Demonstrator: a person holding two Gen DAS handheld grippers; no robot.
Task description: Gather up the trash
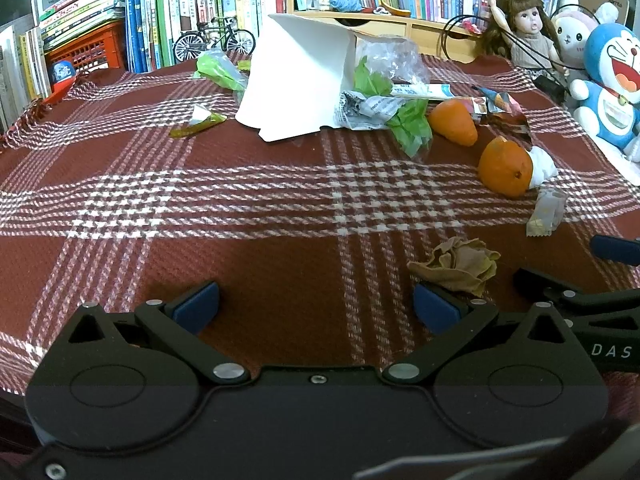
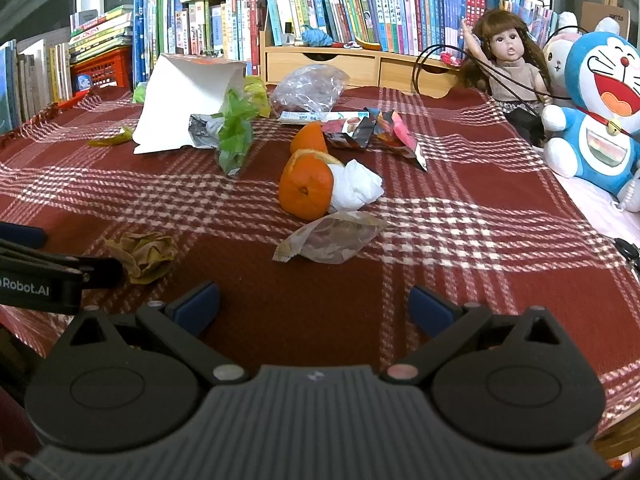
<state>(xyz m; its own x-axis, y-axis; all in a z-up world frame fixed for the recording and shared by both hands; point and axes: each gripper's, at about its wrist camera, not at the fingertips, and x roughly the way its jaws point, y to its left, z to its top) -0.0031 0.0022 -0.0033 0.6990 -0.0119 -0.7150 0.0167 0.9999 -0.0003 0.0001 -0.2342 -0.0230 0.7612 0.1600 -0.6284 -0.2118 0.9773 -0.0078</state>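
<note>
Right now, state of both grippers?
Left gripper: jaws open, holding nothing; crumpled brown leaf sits just beyond its right finger.
Right gripper: jaws open, holding nothing.

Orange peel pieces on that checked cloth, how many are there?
2. The nearer orange peel piece lies mid-table, touching a crumpled white tissue. The farther orange peel piece sits just behind it, beside the colourful snack wrappers. More could be hidden behind the tipped white paper bag.
</note>
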